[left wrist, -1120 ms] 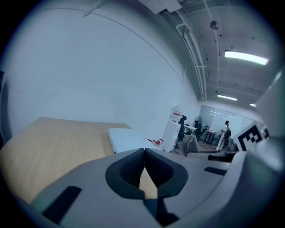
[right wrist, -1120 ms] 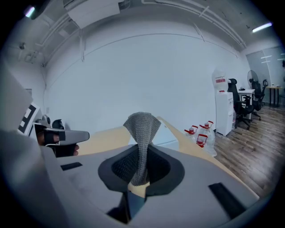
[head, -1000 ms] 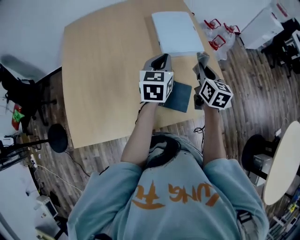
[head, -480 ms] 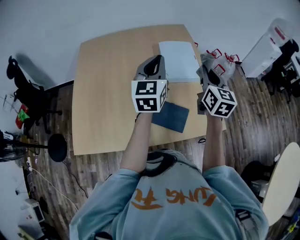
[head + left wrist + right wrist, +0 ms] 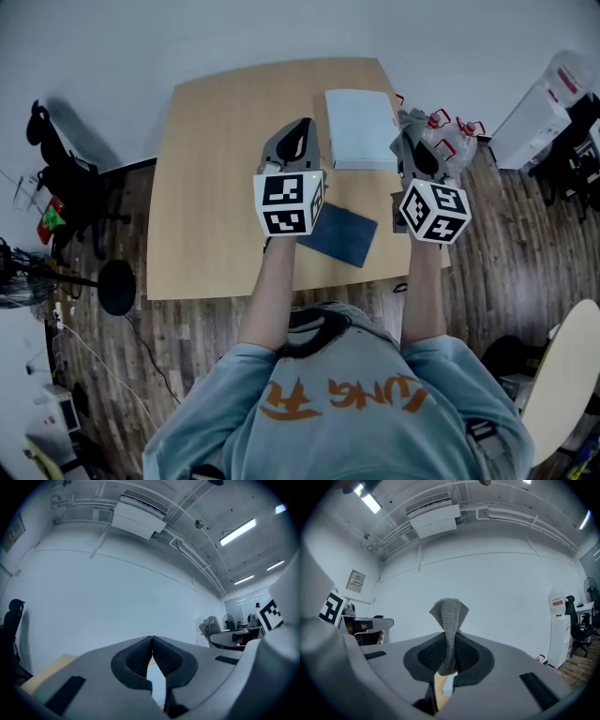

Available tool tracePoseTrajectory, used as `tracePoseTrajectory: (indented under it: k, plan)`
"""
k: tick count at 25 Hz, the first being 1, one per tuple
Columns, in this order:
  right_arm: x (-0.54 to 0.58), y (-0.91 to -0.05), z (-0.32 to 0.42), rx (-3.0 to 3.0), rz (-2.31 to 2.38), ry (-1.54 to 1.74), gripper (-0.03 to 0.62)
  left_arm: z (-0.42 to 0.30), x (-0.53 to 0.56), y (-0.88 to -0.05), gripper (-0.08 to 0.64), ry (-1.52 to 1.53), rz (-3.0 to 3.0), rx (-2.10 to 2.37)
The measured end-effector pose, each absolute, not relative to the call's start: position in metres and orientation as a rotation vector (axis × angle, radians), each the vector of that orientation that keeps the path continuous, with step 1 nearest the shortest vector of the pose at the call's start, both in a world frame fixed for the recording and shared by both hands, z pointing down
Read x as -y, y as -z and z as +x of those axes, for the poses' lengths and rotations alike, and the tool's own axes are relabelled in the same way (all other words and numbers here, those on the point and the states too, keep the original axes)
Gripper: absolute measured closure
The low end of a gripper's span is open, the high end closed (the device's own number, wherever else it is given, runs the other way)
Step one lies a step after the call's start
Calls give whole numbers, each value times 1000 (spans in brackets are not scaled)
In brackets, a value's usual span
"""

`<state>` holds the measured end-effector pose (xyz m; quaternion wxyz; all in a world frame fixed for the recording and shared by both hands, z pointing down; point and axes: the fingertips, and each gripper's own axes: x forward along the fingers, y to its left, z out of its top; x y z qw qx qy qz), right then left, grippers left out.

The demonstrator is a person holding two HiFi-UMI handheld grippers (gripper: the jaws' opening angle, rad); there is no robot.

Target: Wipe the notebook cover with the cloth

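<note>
A dark blue notebook [image 5: 340,235] lies near the front edge of the wooden table [image 5: 225,169], below and between my two grippers. A white flat rectangular thing [image 5: 361,129] lies at the table's far right. My left gripper [image 5: 298,136] is held up above the table, level, facing the wall; in the left gripper view it [image 5: 152,641] is shut with nothing between its pads. My right gripper [image 5: 412,142] is held beside it, shut on a grey knitted cloth [image 5: 449,613] that sticks up out of the jaws.
Clear bags with red handles [image 5: 448,131] sit on the floor by the table's right edge. A white cabinet [image 5: 544,108] stands at the right, a round white table [image 5: 567,370] at the lower right, dark chairs [image 5: 56,187] and a black round stand base [image 5: 116,286] at the left.
Both grippers have risen from just above the dark notebook and now point level at the wall. The head view has drawn back, so the table looks smaller. The cloth stays in the right gripper.
</note>
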<state>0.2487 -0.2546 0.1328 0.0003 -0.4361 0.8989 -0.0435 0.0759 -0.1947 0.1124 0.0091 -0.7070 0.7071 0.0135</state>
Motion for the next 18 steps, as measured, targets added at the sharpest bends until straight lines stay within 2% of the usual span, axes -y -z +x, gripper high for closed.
tracePoseTrajectory:
  k: [18]
  plan:
    - [234,-110,216,-2840,-1251,104,565,53,165,-117,543,-15,-2170,-2272]
